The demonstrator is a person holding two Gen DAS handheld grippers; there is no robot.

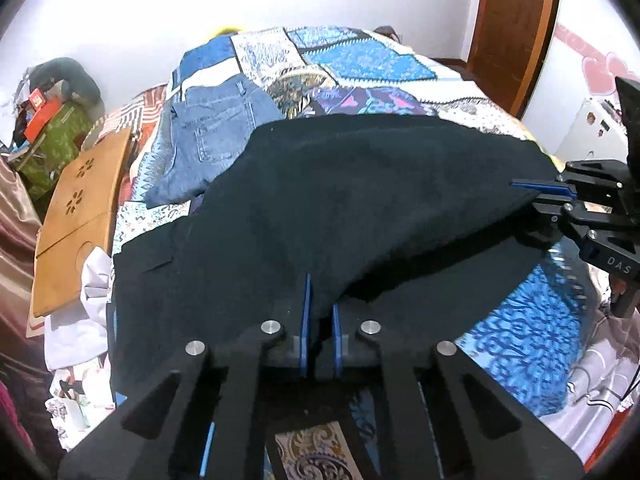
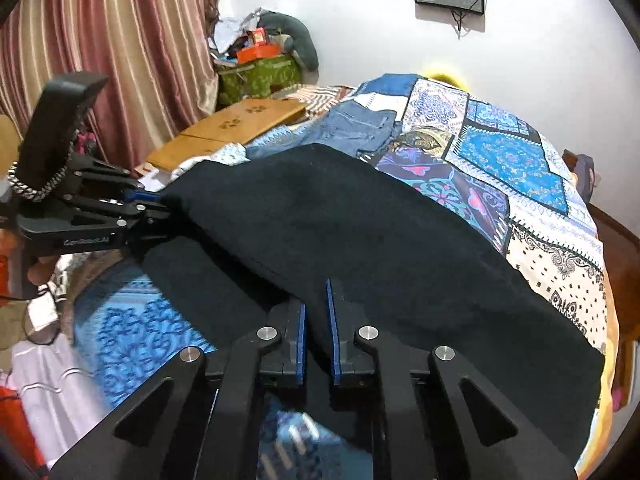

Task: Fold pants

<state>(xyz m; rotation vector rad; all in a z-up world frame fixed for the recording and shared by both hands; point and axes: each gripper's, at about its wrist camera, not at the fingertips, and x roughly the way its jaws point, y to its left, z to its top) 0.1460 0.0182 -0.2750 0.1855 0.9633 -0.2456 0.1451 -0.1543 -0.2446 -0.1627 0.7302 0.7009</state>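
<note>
Black pants (image 1: 360,184) lie across the patchwork bedspread (image 1: 360,60), with one layer raised in a taut fold over the layer beneath. My left gripper (image 1: 321,292) is shut on the near edge of that raised layer, dark cloth pinched between its blue pads. At the right of this view my right gripper (image 1: 552,196) pinches the fold's other end. In the right wrist view the right gripper (image 2: 316,294) is shut on the black pants (image 2: 360,232), and the left gripper (image 2: 152,204) grips the cloth at the far left.
Folded blue jeans (image 1: 216,136) lie on the bed beyond the black pants. A wooden lap table (image 1: 80,216) rests at the bed's left side beside white cloth. A striped curtain (image 2: 120,40), a cluttered green box (image 2: 260,72) and a brown door (image 1: 516,20) ring the bed.
</note>
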